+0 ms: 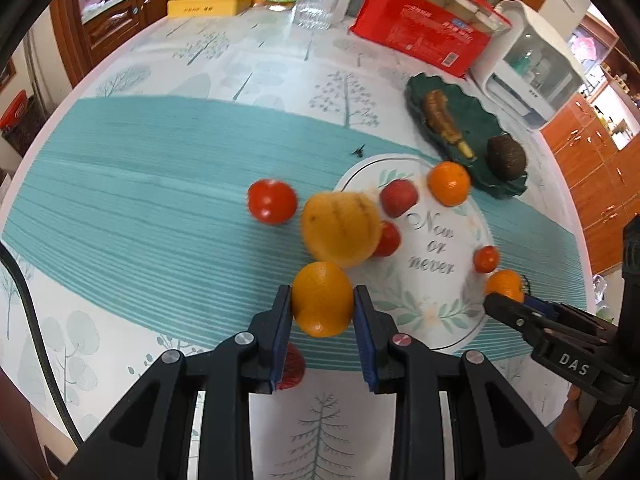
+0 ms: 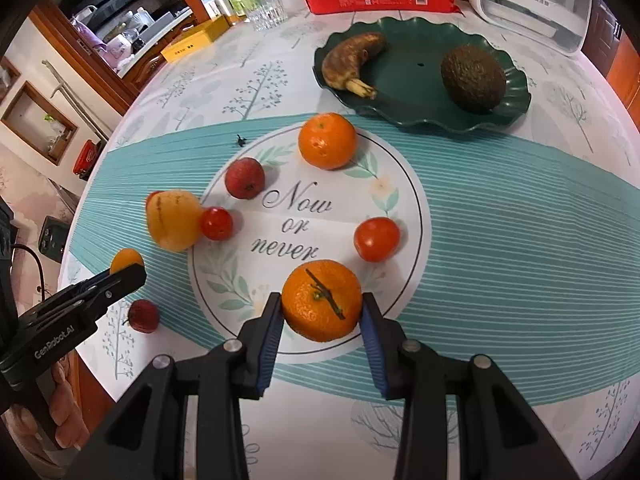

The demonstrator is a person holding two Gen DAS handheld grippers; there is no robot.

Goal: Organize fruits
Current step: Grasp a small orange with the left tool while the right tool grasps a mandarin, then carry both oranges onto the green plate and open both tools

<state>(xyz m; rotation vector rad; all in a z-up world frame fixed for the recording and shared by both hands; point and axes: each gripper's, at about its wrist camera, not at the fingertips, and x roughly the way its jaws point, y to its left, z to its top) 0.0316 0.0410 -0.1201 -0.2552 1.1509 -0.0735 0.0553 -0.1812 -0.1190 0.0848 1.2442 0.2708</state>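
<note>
My left wrist camera looks forward and down along its fingers, close over the table's left side. My right one looks likewise from further right. Both face the green plate and share the printed circle; each glimpses the other's tool.

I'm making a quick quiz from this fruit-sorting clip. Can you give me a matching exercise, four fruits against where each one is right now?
Things:
1. banana
2. stemmed orange
3. lychee
4. smooth orange

Places:
A. between the fingers of the left gripper
B. on the green plate, across from the avocado
C. on the tablecloth, left of the words "Now or never"
D. between the fingers of the right gripper

Pairs: 1-B, 2-D, 3-C, 4-A
</note>
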